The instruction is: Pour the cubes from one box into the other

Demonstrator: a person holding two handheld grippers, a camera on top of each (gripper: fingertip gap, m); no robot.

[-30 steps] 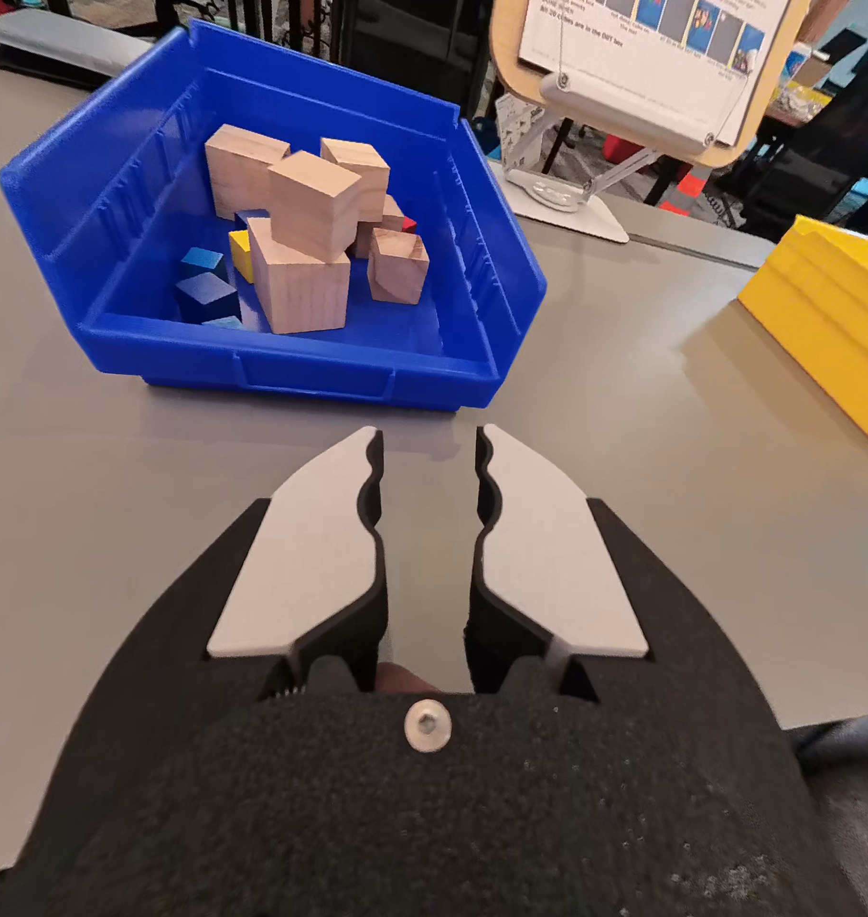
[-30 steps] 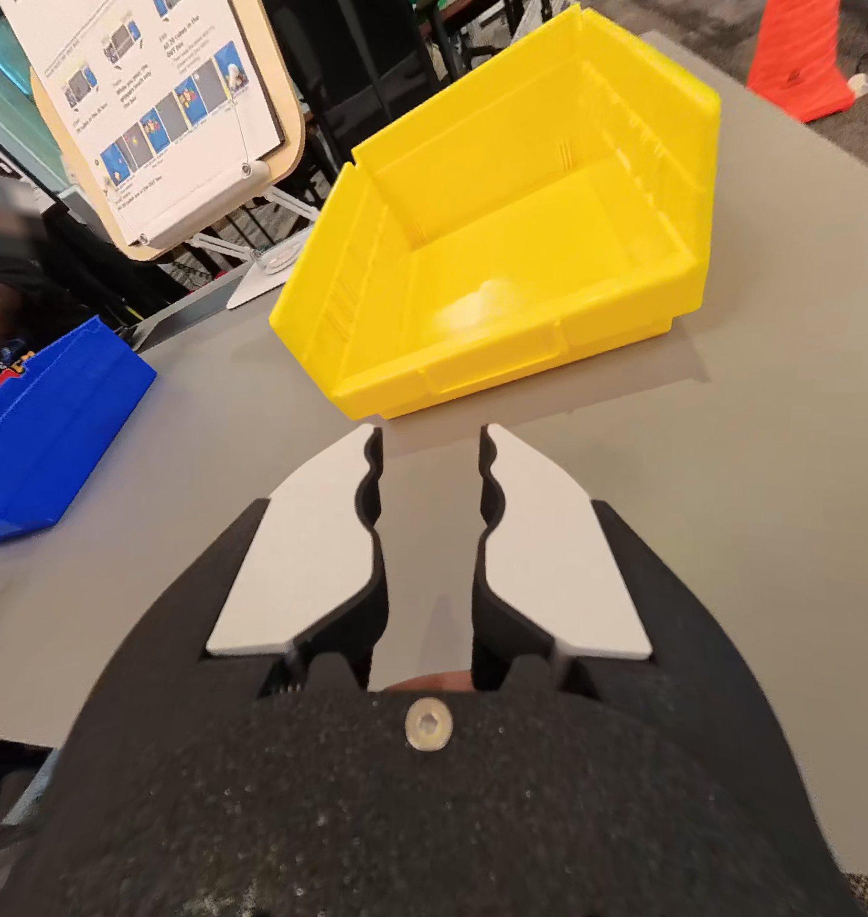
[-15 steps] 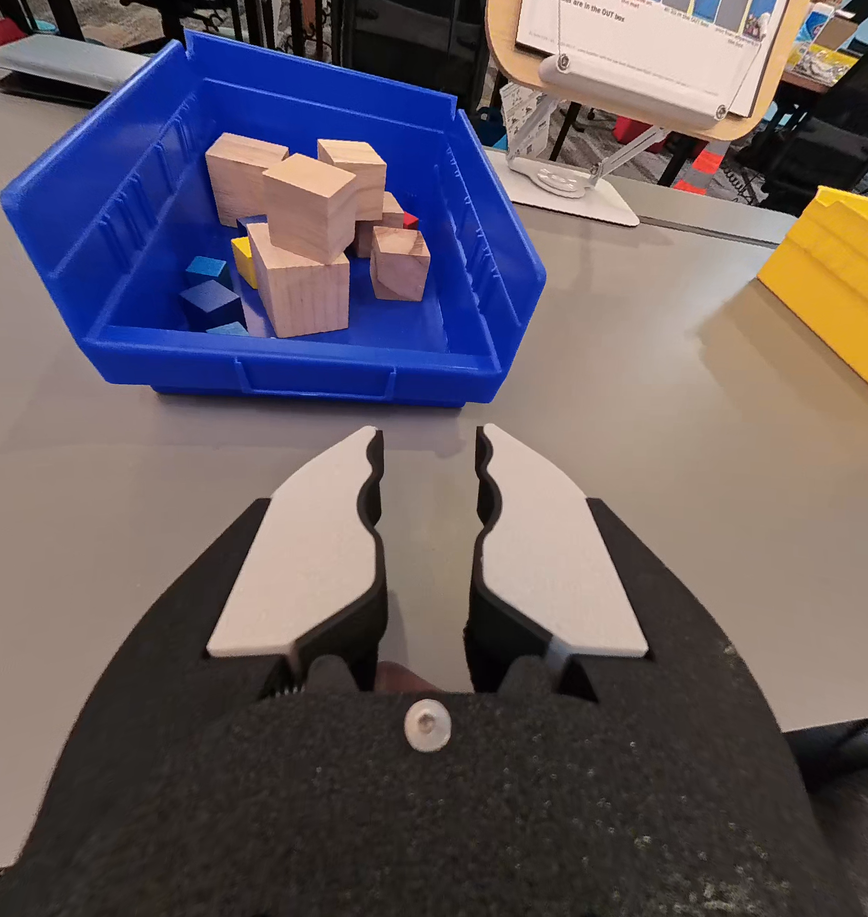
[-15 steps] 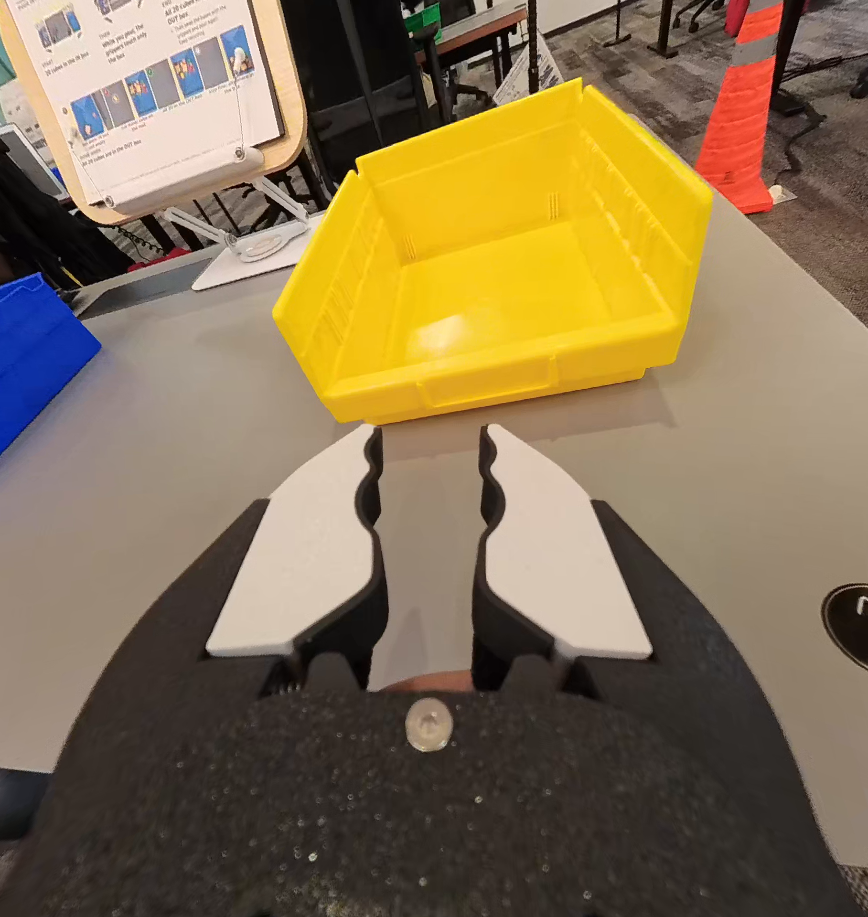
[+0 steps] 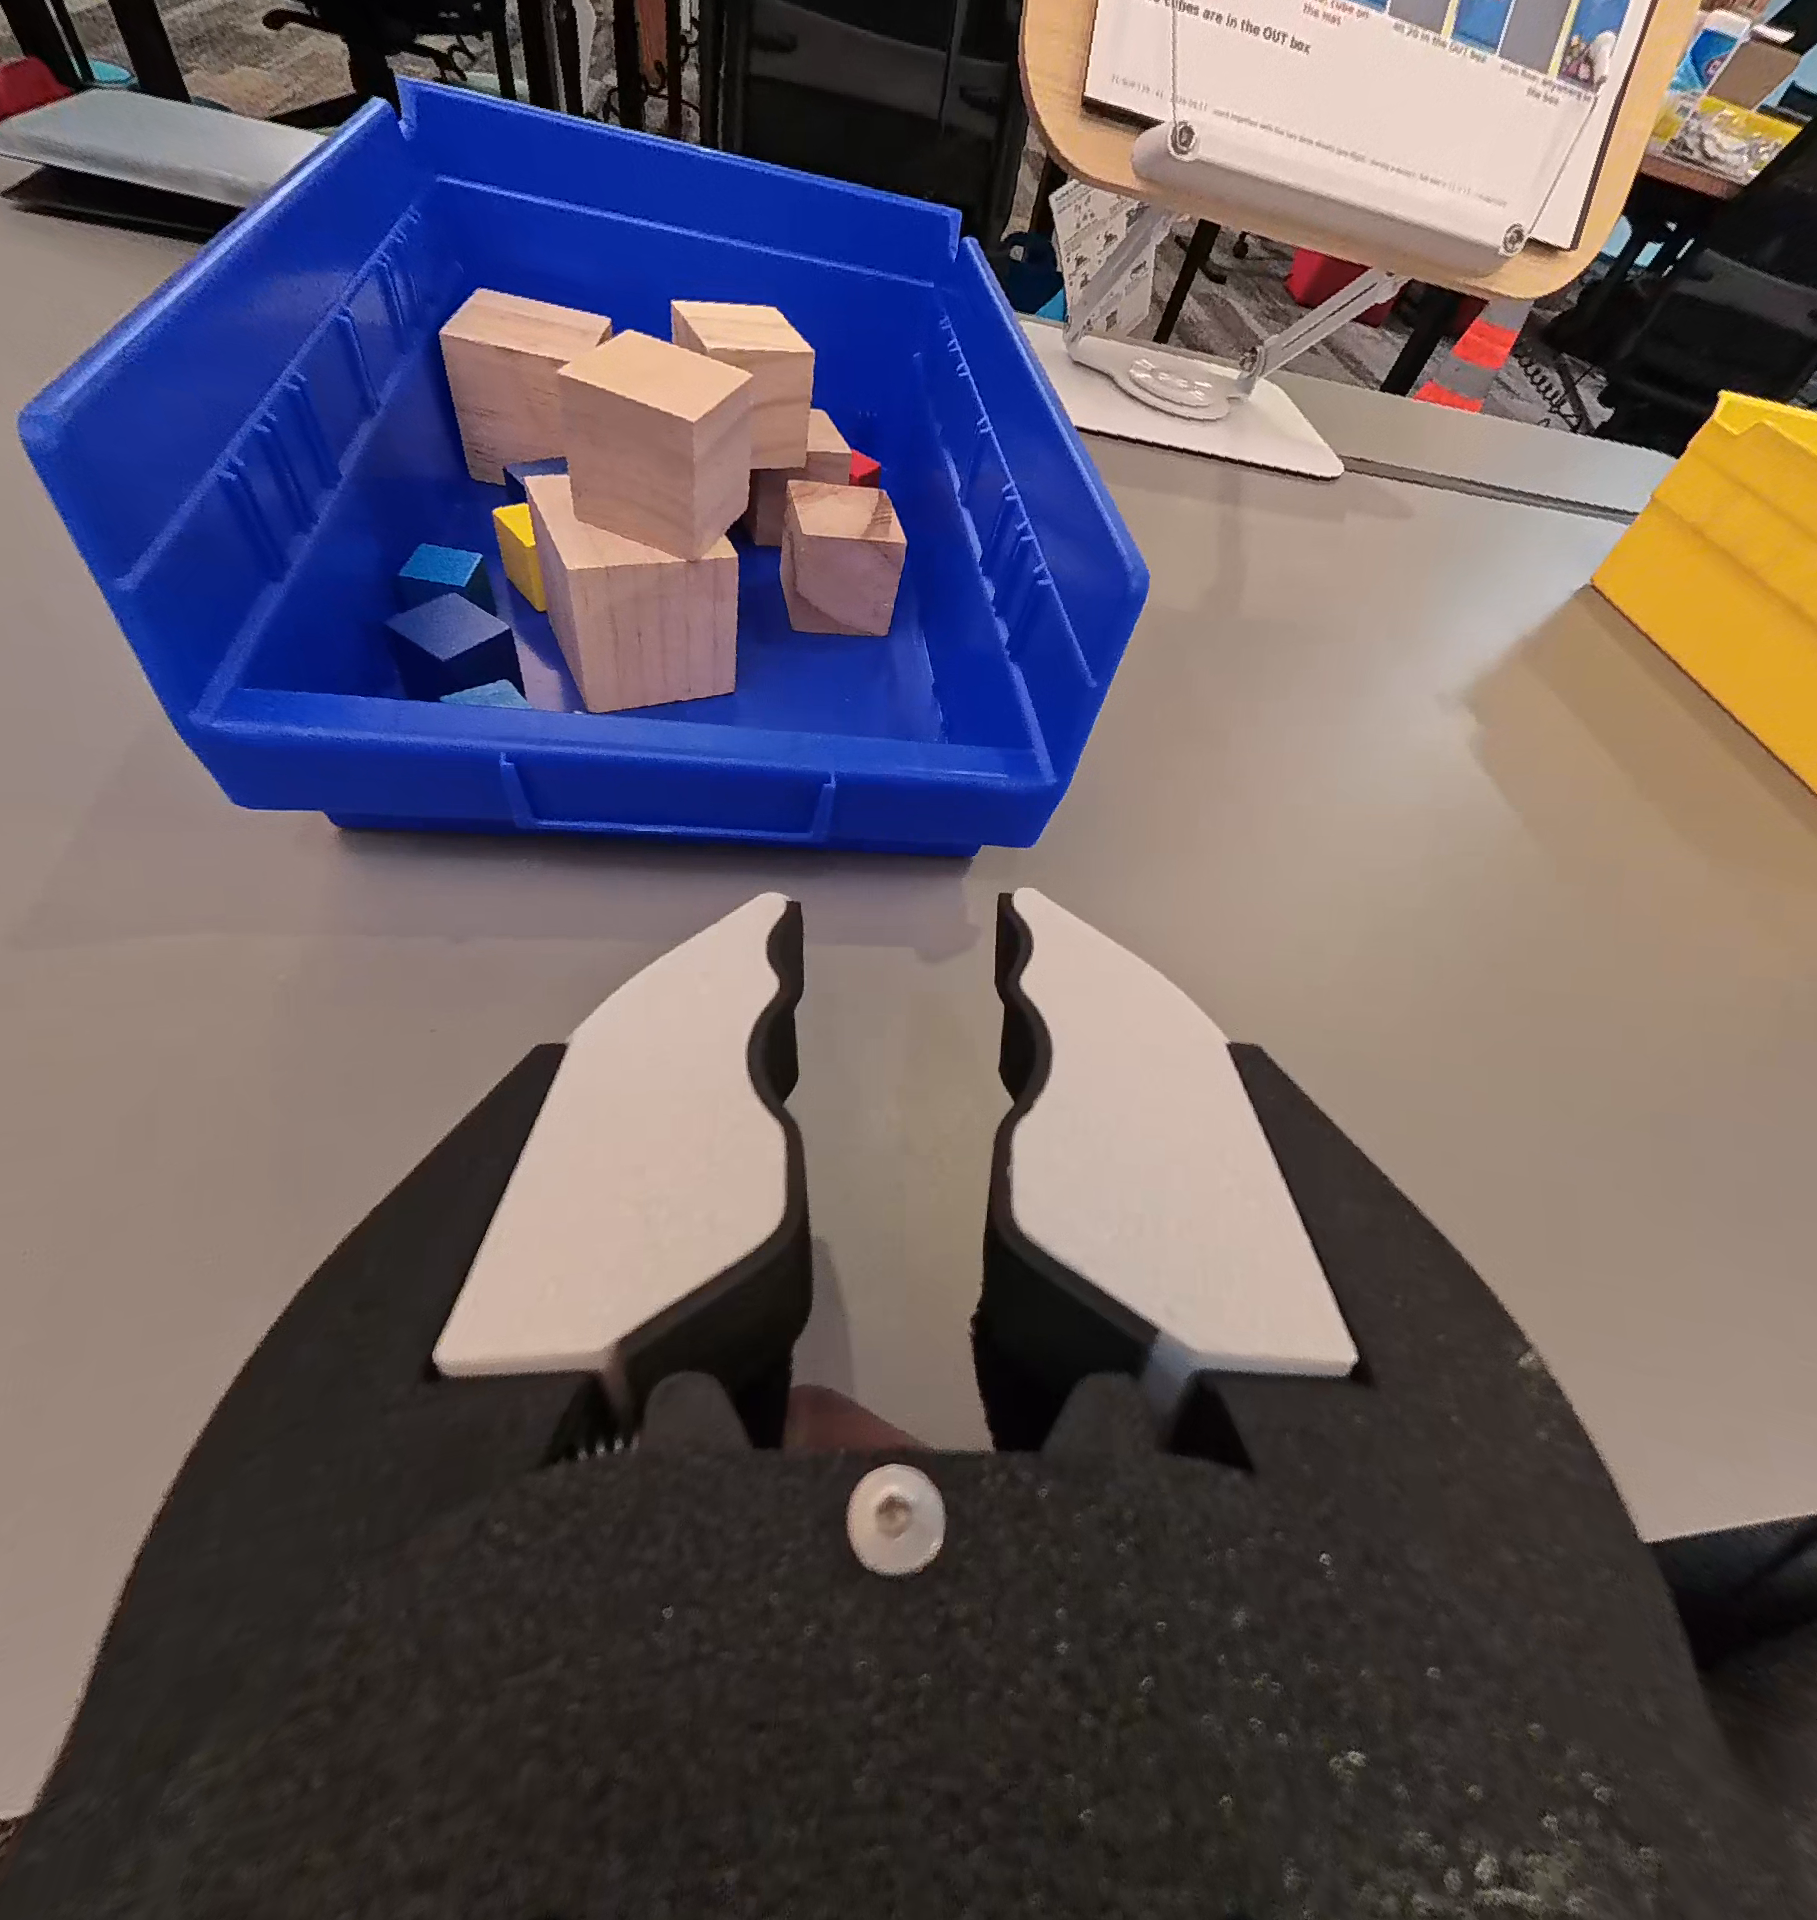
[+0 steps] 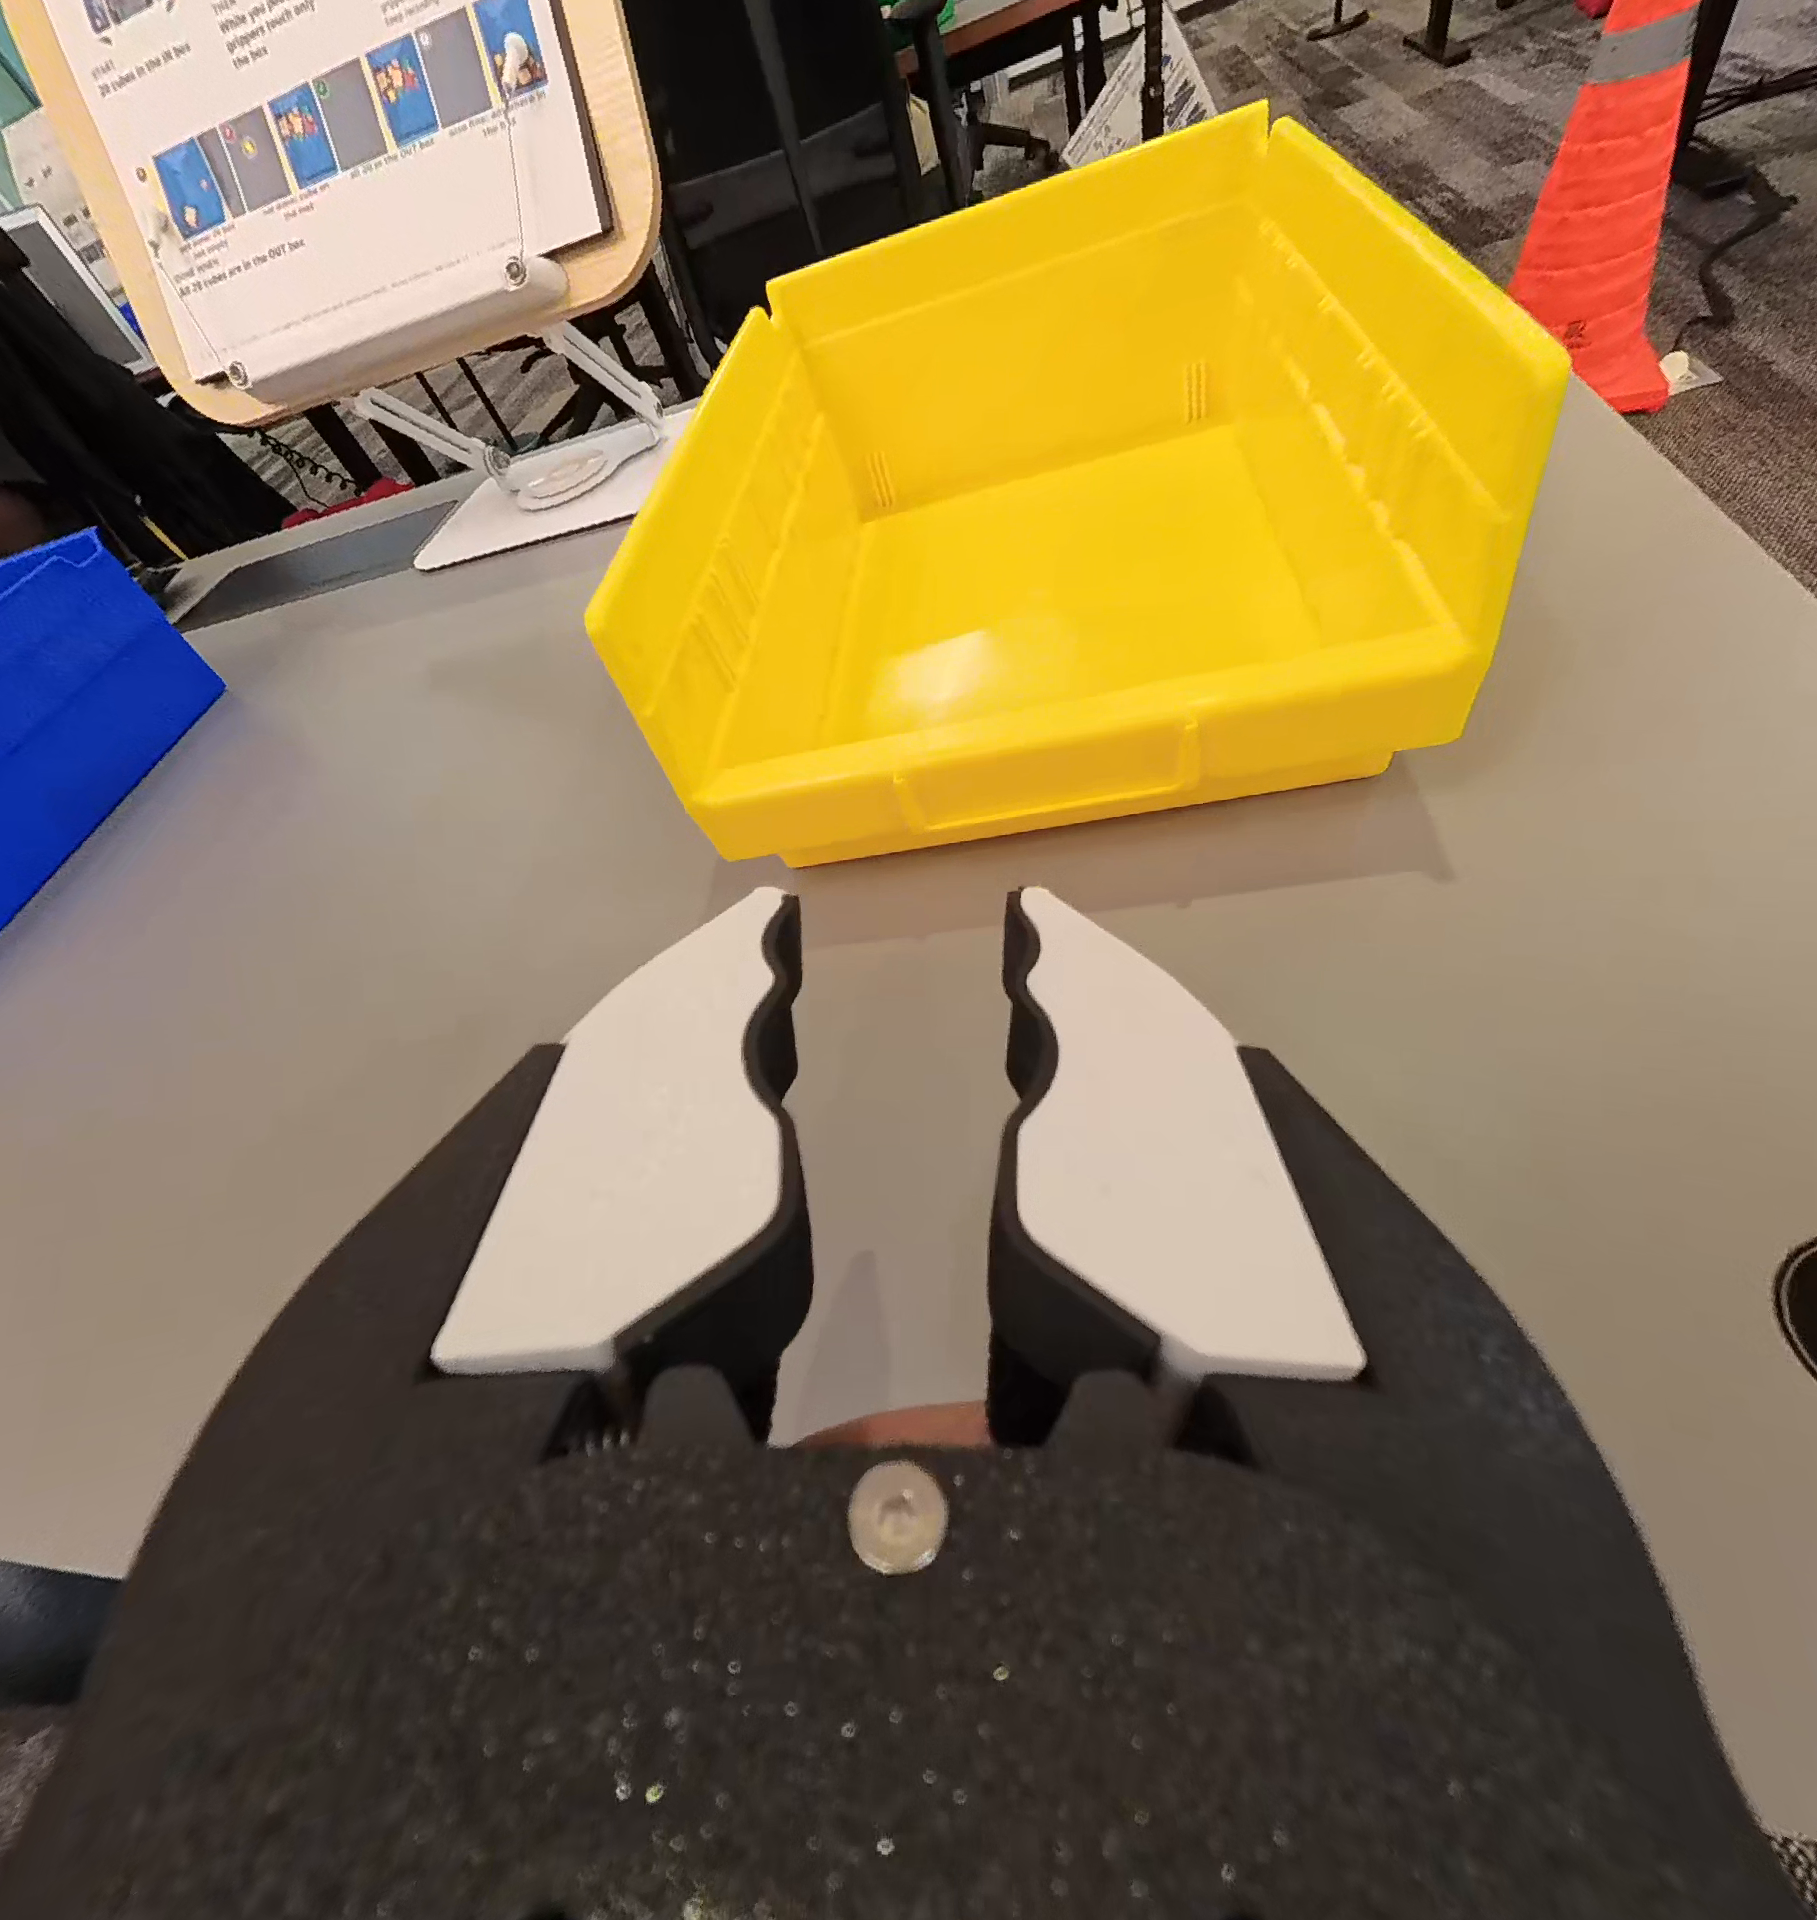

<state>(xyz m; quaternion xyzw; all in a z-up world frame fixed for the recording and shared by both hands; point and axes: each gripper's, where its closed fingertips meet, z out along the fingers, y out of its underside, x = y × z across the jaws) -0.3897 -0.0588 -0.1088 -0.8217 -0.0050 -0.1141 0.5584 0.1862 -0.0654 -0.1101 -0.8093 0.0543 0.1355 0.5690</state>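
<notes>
both tongs, left (image 5: 899,914) and right (image 6: 902,914), hang released over the grey table (image 5: 1351,987) in a cluttered room.

The left wrist view is taken from just above the grey worktop (image 5: 1299,935), looking forward and slightly down along its 2 fingers (image 5: 655,1143); the blue box (image 5: 613,800) is seen near, in the upper left of the frame. The right wrist view is set likewise, facing the yellow box (image 6: 1039,790) in the upper middle. Both boxes, the worktop and the board on a stand (image 6: 384,187) are shared by the 2 views.
</notes>
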